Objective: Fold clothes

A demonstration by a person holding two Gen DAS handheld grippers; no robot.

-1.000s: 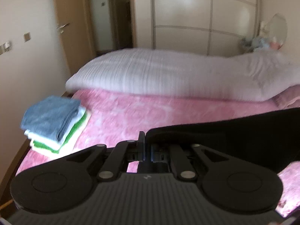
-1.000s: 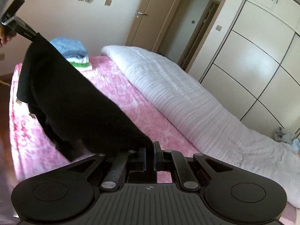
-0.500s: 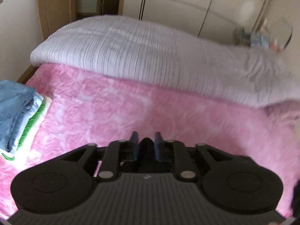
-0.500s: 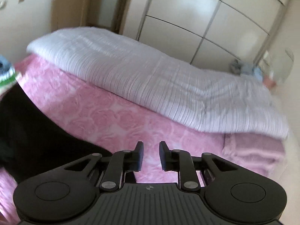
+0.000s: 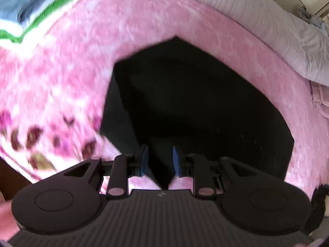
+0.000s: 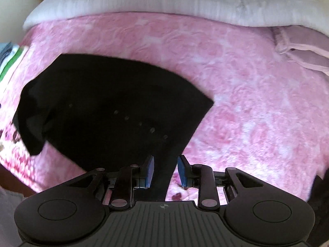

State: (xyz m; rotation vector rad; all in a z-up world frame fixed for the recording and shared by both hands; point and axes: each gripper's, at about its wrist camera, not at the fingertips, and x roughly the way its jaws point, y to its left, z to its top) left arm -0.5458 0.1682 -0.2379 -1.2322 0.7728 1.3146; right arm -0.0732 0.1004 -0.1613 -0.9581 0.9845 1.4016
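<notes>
Both my tongs point steeply down at the bed (image 6: 257, 94). The black garment (image 6: 115, 107) lies spread on the pink bedspread. My left tongs (image 5: 159, 160) stand narrowly parted, blue pads clear of the cloth, with a garment edge running between them. My right tongs (image 6: 165, 169) are opening; a strip of the garment passes between the pads, unpinched. A stack of folded clothes (image 5: 35, 6) sits at the bed's far left corner, and a white duvet (image 6: 164, 0) lies beyond.

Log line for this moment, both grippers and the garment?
left gripper: open, garment between pads | right gripper: opening, garment strip between pads | garment: lying on bedspread
</notes>
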